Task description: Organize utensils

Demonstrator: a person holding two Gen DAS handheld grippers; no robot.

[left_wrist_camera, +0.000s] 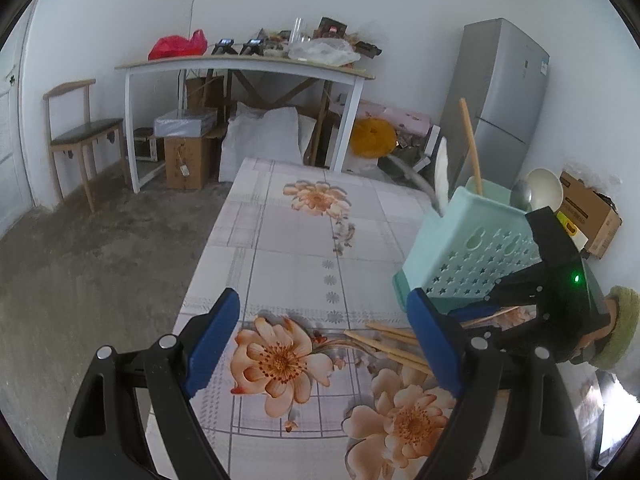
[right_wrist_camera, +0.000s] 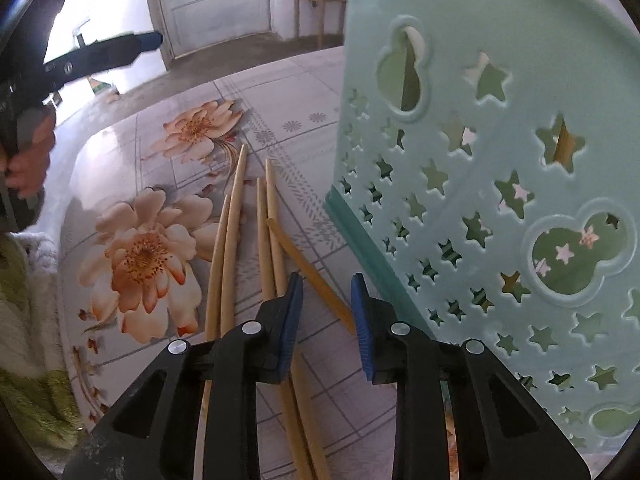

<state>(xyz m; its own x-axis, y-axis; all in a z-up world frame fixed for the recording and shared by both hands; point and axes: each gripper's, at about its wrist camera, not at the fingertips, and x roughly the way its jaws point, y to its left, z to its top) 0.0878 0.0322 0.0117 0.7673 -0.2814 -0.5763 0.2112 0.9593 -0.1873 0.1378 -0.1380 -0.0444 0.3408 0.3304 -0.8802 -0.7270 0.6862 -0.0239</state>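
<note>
Several wooden chopsticks (right_wrist_camera: 230,240) lie loose on the flowered tablecloth (right_wrist_camera: 168,92), just left of a teal perforated utensil holder (right_wrist_camera: 500,160). My right gripper (right_wrist_camera: 328,322) points down over them, open by a narrow gap, and one slanted chopstick (right_wrist_camera: 316,276) runs into that gap with no pad pressing on it. In the left wrist view the holder (left_wrist_camera: 472,248) contains a wooden stick (left_wrist_camera: 470,148), a white spoon (left_wrist_camera: 544,188) and a metal ladle (left_wrist_camera: 520,196). My left gripper (left_wrist_camera: 324,340) is wide open and empty above the cloth, with the chopstick tips (left_wrist_camera: 384,342) by its right finger.
The table's left edge (left_wrist_camera: 208,248) drops to a bare concrete floor. At the back stand a cluttered white table (left_wrist_camera: 240,68), a wooden chair (left_wrist_camera: 80,132), a grey fridge (left_wrist_camera: 504,100) and a cardboard box (left_wrist_camera: 588,216). A green sleeve (right_wrist_camera: 24,280) is at left.
</note>
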